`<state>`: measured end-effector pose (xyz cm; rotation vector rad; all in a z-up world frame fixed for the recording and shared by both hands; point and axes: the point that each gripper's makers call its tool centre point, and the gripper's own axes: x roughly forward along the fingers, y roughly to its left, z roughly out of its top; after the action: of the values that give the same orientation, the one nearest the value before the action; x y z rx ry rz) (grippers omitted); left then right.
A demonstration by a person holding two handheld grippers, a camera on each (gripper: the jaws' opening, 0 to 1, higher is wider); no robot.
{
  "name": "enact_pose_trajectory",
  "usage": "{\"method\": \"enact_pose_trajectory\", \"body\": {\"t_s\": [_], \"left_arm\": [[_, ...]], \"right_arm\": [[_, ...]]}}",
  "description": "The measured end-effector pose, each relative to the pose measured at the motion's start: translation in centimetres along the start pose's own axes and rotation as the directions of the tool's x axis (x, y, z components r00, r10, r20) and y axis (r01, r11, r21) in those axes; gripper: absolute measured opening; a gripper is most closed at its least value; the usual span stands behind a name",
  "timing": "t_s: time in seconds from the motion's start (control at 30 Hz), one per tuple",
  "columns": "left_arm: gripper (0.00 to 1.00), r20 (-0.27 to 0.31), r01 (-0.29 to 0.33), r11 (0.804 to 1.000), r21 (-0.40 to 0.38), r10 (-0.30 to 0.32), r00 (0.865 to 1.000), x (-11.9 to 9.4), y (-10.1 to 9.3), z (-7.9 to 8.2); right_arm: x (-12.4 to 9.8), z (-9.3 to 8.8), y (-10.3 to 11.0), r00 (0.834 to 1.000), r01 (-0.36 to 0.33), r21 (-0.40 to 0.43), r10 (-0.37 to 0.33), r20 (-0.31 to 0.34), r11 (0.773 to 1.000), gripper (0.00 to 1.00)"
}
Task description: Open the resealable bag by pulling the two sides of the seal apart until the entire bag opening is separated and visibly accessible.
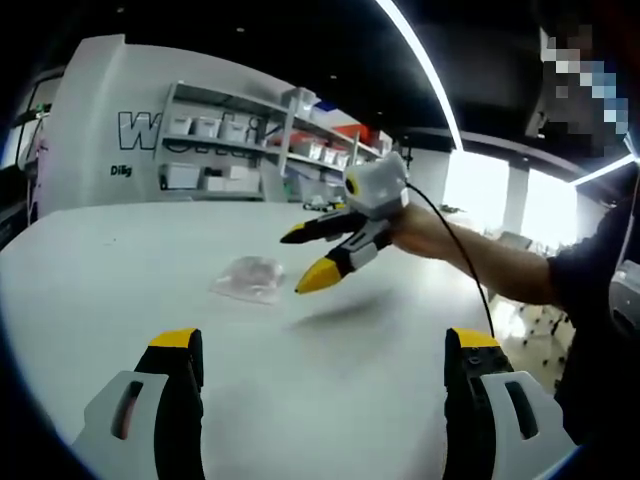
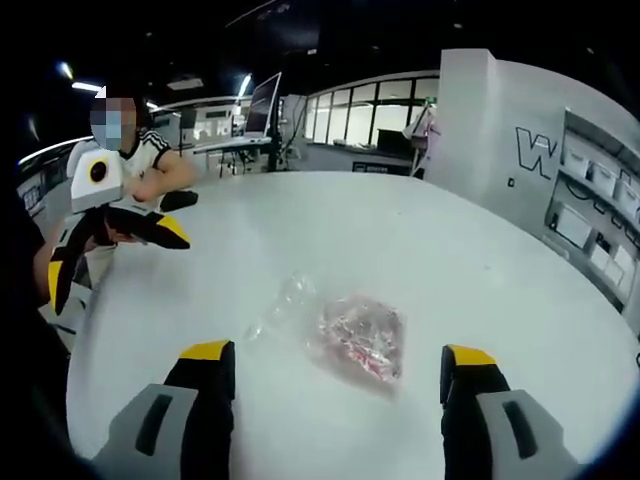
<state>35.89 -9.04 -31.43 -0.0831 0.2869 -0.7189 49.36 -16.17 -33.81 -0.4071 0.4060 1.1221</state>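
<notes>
I see the bag (image 2: 345,335) lying flat on the table (image 2: 480,260), just ahead of my right gripper (image 2: 338,375), jaws wide. My left gripper (image 1: 325,375), also wide, sits farther from the bag. I'd pinch each seal lip separately.

Views face each other low over table (image 1: 380,400); both share bag (image 2: 360,335).

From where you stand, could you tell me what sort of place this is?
Probably a lab or workshop inside an open office: a large round white table holds the resealable bag, wall shelves carry storage bins, and glass partitions run behind with strip ceiling lights.
</notes>
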Motion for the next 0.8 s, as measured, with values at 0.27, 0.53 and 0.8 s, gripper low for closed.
{"method": "enact_pose_trajectory", "body": {"t_s": [0.27, 0.53, 0.8], "left_arm": [[1.00, 0.000, 0.001, 1.000, -0.002, -0.001, 1.000, 0.1, 0.1, -0.2], [1.00, -0.003, 0.003, 1.000, -0.005, -0.003, 1.000, 0.3, 0.2, -0.4], [1.00, -0.005, 0.003, 1.000, -0.006, -0.003, 1.000, 0.4, 0.3, -0.5]], "right_arm": [[0.3, 0.1, -0.1, 1.000, -0.003, -0.003, 0.003, 0.000, 1.000, 0.85], [0.8, 0.3, -0.5, 1.000, -0.001, -0.001, 0.001, 0.003, 1.000, 0.84], [1.2, 0.6, -0.6, 1.000, -0.006, -0.002, 0.006, 0.005, 1.000, 0.83]]}}
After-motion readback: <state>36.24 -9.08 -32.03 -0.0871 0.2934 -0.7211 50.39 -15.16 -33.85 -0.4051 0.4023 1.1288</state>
